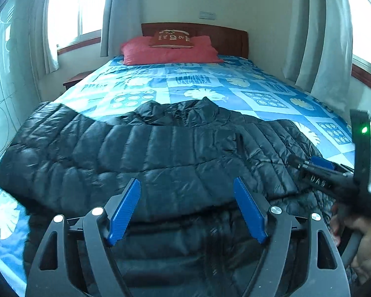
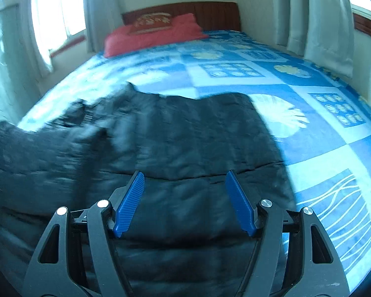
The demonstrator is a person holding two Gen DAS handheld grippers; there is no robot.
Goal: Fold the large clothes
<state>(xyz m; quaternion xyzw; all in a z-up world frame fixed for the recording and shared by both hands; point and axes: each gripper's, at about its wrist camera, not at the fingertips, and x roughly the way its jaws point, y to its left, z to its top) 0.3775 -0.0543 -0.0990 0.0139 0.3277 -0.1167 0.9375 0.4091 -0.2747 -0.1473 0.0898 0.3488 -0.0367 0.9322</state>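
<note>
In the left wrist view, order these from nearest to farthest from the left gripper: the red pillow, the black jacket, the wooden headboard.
From the left gripper, its jaws open:
1. Black jacket, spread on the bed right under and ahead of the jaws.
2. Red pillow, at the far end of the bed.
3. Wooden headboard, behind the pillow, against the wall.

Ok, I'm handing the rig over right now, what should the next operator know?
Left gripper: open, holding nothing, above the near part of the jacket.
Right gripper: open, holding nothing, over the jacket's right side.
Jacket: black puffer, spread on the bed, collar toward the pillow. The left sleeve stretches out sideways; a layer appears to lie across the lower body, though blur makes that hard to confirm.
Done: laid out, perhaps one fold.
Left: fold in the sleeves, then fold the body into a compact stack.
</note>
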